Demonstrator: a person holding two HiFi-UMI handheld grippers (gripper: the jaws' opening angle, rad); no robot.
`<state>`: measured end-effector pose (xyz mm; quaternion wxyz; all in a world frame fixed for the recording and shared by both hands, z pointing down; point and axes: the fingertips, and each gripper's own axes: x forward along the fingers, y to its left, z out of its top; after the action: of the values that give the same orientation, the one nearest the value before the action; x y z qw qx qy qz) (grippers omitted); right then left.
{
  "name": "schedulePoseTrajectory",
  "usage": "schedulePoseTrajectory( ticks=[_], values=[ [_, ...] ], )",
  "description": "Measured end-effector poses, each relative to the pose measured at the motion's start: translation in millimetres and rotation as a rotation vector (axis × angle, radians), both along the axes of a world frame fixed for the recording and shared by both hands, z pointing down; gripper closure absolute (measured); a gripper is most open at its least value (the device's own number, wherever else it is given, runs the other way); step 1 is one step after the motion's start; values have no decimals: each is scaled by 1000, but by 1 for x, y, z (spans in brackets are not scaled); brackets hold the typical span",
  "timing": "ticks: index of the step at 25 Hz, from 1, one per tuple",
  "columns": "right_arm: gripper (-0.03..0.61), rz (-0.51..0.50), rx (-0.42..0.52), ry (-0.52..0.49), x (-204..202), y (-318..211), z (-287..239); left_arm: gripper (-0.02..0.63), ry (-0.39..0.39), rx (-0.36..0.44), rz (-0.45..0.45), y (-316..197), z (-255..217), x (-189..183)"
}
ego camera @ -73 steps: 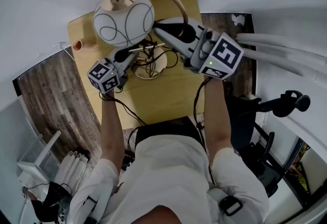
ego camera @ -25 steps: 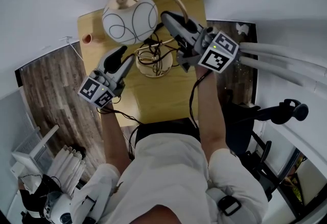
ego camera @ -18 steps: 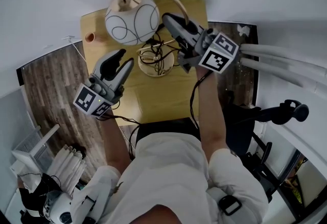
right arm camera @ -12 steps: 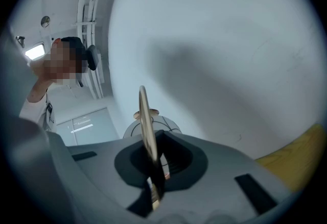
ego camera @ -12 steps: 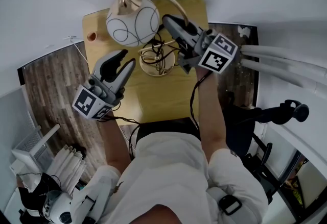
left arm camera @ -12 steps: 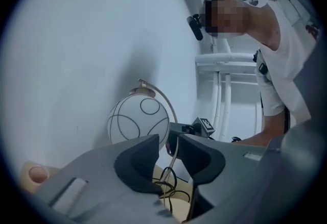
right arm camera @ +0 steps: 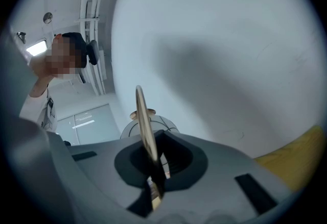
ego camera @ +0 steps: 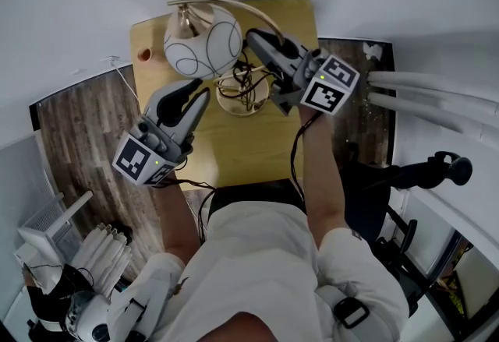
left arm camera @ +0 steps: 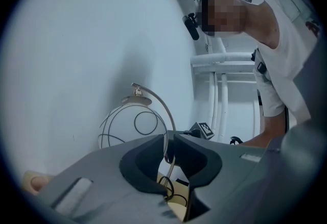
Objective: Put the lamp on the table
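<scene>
My left tongs (ego camera: 197,91) have backed off from the lamp (ego camera: 203,40) and risen since a second ago. Their jaws have just been closing. A narrow slit is left between them with nothing in it. The stem (left arm camera: 164,110) shows through that slit but seems to stand well behind it, though the view there is poor. My right tongs (ego camera: 251,37) pinch that curved brass stem. The lamp stands on the surface (ego camera: 265,146), its globe over the far left part. Its round base (ego camera: 234,105) is near the middle, with the cord (ego camera: 243,82) tangled on top. A small cup (ego camera: 144,54) sits by the far left corner.
</scene>
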<state>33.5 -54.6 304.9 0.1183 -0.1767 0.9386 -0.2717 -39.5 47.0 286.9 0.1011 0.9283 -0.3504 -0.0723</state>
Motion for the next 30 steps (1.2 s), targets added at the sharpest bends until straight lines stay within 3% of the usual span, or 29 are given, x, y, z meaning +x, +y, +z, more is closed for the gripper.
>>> schedulePoseTrajectory(
  ticks=[12, 30],
  values=[
    [580, -41, 106, 116, 10, 34, -13, 611, -13, 12, 2, 21, -15, 16],
    [578, -69, 224, 166, 9, 58, -36, 614, -22, -20, -12, 32, -24, 25]
  ],
)
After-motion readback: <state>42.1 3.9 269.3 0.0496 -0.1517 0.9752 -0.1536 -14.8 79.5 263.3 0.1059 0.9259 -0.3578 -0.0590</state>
